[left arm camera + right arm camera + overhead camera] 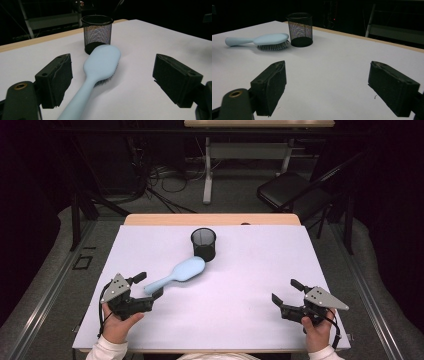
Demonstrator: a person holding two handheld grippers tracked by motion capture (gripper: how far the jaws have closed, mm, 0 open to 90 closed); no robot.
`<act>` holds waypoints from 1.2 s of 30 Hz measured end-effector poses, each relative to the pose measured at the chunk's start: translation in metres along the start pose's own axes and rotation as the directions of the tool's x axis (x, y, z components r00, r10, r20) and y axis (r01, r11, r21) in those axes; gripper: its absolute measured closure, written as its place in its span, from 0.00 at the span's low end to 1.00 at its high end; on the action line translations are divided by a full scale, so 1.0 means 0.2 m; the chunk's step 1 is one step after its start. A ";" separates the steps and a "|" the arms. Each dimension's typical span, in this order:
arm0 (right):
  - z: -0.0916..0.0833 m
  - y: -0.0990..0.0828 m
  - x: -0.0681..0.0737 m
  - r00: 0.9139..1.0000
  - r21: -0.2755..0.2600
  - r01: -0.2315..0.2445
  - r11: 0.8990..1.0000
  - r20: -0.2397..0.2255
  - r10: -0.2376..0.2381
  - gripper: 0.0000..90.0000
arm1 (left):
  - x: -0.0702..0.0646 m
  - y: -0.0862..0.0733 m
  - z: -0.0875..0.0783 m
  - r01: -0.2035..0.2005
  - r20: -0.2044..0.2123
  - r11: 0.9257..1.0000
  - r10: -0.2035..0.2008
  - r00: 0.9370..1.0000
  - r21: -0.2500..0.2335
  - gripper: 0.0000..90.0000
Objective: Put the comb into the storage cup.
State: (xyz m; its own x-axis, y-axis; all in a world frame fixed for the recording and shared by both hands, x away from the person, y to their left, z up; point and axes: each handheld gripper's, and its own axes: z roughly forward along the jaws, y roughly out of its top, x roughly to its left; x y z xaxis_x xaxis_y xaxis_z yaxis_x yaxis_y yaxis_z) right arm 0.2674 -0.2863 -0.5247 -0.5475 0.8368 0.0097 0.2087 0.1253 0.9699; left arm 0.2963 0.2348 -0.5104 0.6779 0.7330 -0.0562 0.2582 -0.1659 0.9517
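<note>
A light blue hairbrush (179, 274) lies bristles down on the white table, its head next to a black mesh cup (203, 244). My left gripper (149, 285) is open at the front left, and the brush handle (77, 102) runs in between its jaws without touching them. In the left gripper view the brush head (102, 62) reaches toward the mesh cup (97, 32). At the front right my right gripper (287, 291) stands open over bare table with nothing between its jaws. From the right gripper view the hairbrush (262, 40) and the mesh cup (300, 29) are seen far off.
The white sheet (240, 285) covers the table up to a wooden strip (212, 219) at the far edge. Beyond stand another table's legs (207, 170), cables on the floor and a black chair (290, 190) at the far right.
</note>
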 end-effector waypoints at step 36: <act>-0.01 -0.01 0.01 1.000 0.008 0.004 1.000 0.002 -0.004 0.16 | -0.04 0.30 -0.08 0.079 -0.117 0.995 -0.071 0.991 0.063 0.56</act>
State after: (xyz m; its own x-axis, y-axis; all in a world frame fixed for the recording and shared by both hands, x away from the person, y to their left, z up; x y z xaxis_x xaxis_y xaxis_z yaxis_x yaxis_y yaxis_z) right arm 0.2651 -0.2860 -0.5253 -0.5471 0.8370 0.0050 0.2131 0.1335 0.9679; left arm 0.2941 0.2296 -0.4485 0.5724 0.8152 -0.0879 0.3536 -0.1487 0.9235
